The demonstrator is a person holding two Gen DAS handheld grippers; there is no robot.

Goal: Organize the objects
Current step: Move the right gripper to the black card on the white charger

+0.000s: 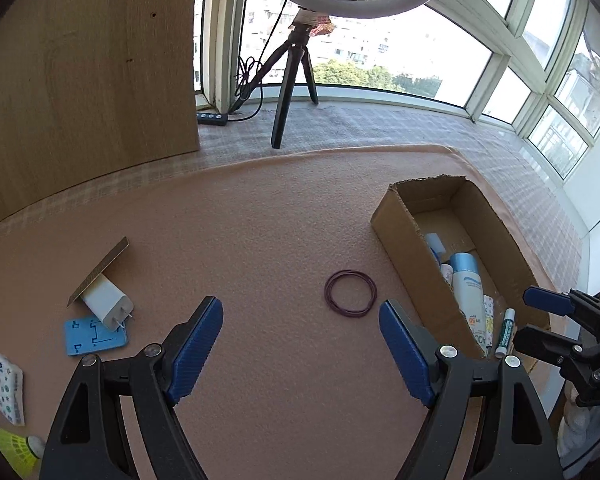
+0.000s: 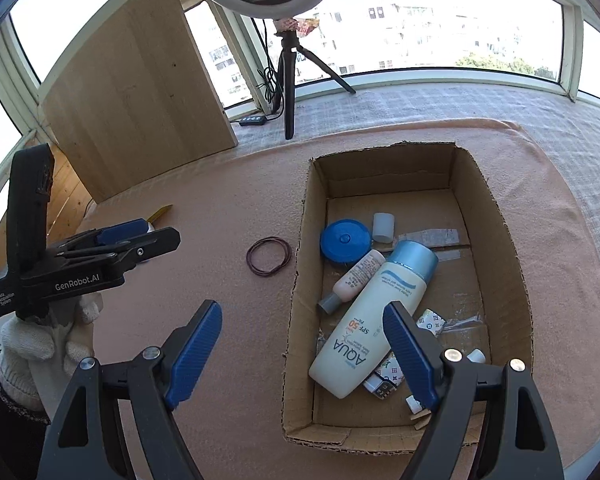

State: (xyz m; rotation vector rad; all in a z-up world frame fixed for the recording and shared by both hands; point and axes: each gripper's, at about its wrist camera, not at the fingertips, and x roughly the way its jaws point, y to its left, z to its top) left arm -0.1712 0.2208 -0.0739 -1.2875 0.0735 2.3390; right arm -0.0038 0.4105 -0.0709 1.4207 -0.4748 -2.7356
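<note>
Peach fleece blanket [image 1: 260, 216] covers your whole work surface, with a bay of sunny windows [image 1: 400, 56] wrapping around behind it.

Closest to you, your left gripper [image 1: 301, 344] hangs over bare blanket with its blue fingers spread wide, nothing between them. Your right gripper [image 2: 302, 350] is spread just as wide and empty too, with its right finger over the near end of the cardboard box [image 2: 300, 280].

Off to your left you've got a yellow shuttlecock [image 1: 16, 452] right at the edge, a small patterned packet [image 1: 8, 388], then a blue card [image 1: 94, 336] with a white charger plug [image 1: 106, 302] overlapping its top edge, and a nail file [image 1: 100, 272] lying partly under the plug.

A bit further out, the brown rubber bands [image 1: 351, 293] sit in a loose ring on the blanket, just beside the box's left wall but outside it.

Inside the box: a big AQUA sunscreen bottle [image 2: 370, 320] lying diagonally, a small pinkish tube [image 2: 354, 276] against it, a round blue lid-looking thing [image 2: 345, 241], a small white cap [image 2: 383, 227], and some patterned sachets [image 2: 430, 322] by the near end.

Way at the back, a wooden board [image 2: 136, 92] leans at the left, and a ring light [image 2: 264, 0] on a black tripod [image 2: 290, 80] stands by the glass.
</note>
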